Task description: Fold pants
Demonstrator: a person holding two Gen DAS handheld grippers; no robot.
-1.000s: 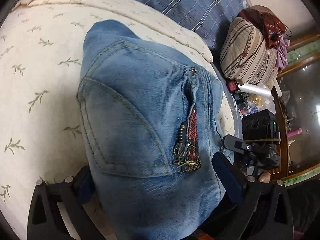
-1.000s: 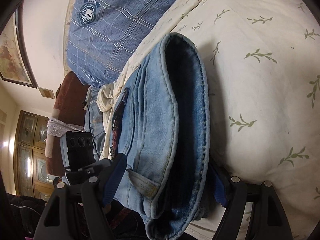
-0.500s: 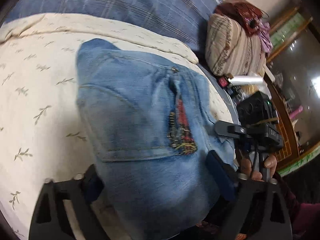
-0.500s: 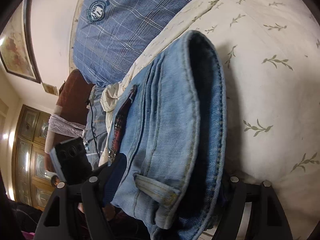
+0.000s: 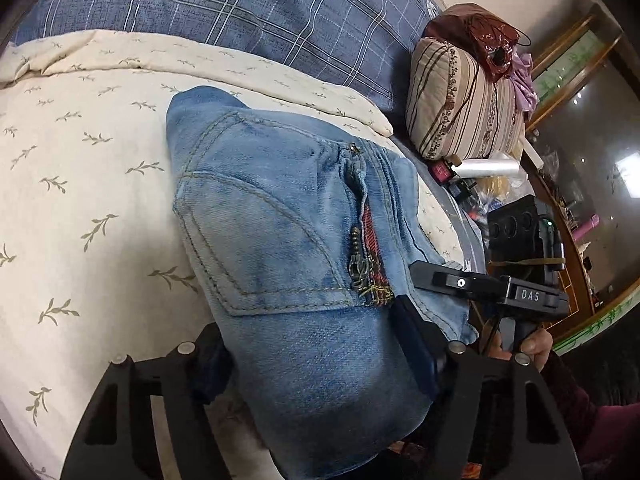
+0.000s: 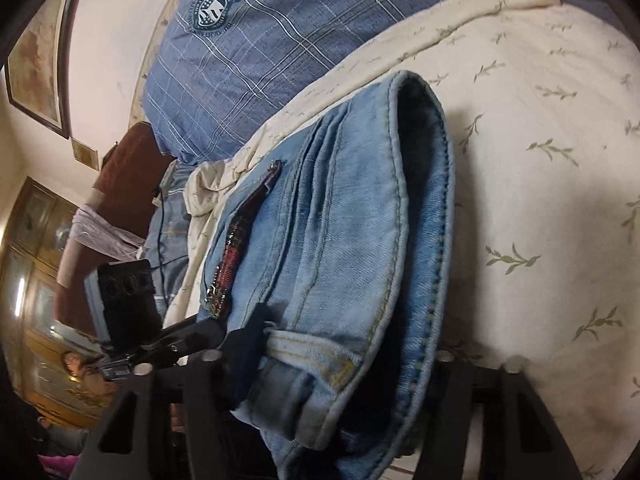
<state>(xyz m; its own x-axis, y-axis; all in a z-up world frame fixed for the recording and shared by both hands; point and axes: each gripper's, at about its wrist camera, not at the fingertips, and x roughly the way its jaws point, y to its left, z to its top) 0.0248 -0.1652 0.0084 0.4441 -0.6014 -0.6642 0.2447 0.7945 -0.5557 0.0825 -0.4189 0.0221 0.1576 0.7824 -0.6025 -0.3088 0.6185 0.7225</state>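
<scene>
The folded light-blue jeans (image 5: 288,240) lie as a thick bundle on the cream leaf-print quilt (image 5: 80,208). A back pocket and a red plaid zip trim face up. My left gripper (image 5: 316,344) is shut on the bundle's near end, one finger on each side. In the right wrist view the jeans (image 6: 344,248) show their waistband and a belt loop. My right gripper (image 6: 348,344) is shut on the waistband end. The right gripper also shows in the left wrist view (image 5: 472,284), at the right side of the jeans.
A blue plaid pillow (image 5: 248,12) lies beyond the quilt. A striped cushion (image 5: 464,100) with a dark red bag on top stands at the right, with small clutter and a wooden cabinet (image 5: 576,200) behind. A framed picture (image 6: 36,60) hangs on the wall.
Both grippers have kept hold of the jeans. The bundle has shifted and tilted a little over the quilt, and both views now take in more of the pillow.
</scene>
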